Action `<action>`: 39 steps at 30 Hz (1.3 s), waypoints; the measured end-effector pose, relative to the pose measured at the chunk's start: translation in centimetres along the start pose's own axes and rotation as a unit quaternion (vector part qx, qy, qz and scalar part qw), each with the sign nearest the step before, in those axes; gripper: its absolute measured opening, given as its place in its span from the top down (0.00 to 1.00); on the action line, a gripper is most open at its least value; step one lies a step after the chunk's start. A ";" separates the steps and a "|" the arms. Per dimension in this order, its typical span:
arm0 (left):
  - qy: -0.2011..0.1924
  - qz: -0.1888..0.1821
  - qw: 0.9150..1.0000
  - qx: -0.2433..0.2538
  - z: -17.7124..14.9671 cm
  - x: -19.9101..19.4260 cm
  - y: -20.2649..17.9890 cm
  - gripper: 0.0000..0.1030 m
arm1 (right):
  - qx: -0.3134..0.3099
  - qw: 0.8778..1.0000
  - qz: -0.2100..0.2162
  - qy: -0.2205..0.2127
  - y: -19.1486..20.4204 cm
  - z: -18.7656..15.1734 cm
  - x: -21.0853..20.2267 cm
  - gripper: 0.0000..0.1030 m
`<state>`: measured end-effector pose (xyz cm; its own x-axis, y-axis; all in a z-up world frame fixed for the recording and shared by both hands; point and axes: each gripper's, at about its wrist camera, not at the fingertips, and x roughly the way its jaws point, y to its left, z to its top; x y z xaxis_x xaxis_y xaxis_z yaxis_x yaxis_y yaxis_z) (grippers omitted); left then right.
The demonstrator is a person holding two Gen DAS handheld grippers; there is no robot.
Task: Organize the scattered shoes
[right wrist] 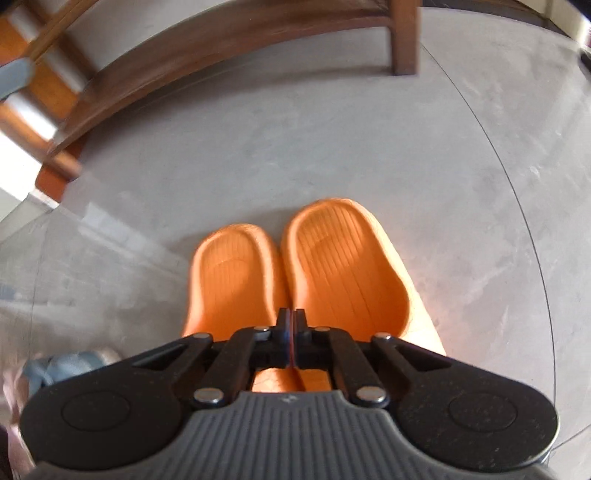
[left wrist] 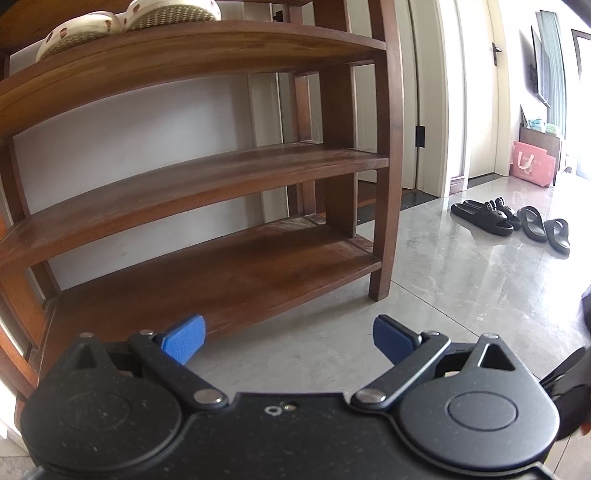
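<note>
Right wrist view: the right gripper (right wrist: 291,334) has its fingers (right wrist: 283,325) pressed together over the seam where the two orange slippers (right wrist: 295,273) meet, their inner edges touching. A thin red-orange line shows between the pads, so they seem to pinch the slippers' adjoining rims, though the pinched part itself is hidden under the fingers. The slippers lie side by side, heels toward the top of the picture, with the grey floor (right wrist: 332,147) beneath them; whether they rest on it or hang just above it I cannot tell. Beyond them stand the bottom board and one leg of the wooden shoe rack (right wrist: 221,37).

Left wrist view: the left gripper (left wrist: 288,338) holds its blue fingers (left wrist: 186,338) wide apart with nothing between them, pointing at the rack's lowest shelf (left wrist: 221,273). The middle shelf is bare too, and a pair of cream slippers (left wrist: 129,22) sits on the top shelf. Well off to the right, four black slippers (left wrist: 513,221) lie scattered on the floor near a doorway, with a pink bag (left wrist: 532,162) behind them.
</note>
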<state>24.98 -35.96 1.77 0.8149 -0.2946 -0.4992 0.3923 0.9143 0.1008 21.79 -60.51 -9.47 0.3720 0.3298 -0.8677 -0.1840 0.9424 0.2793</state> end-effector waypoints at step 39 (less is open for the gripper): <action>0.016 0.000 0.997 0.069 -3.8 1.0 -3.1 0.04 | 0.031 0.961 -0.067 -0.265 -0.7 -13.7 2.2 0.84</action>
<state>22.95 -38.06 -2.35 0.8017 -0.2845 -0.5256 0.4497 0.8665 0.2169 10.26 -61.17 -17.21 0.8029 0.1724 -0.5707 -0.0537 0.9743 0.2188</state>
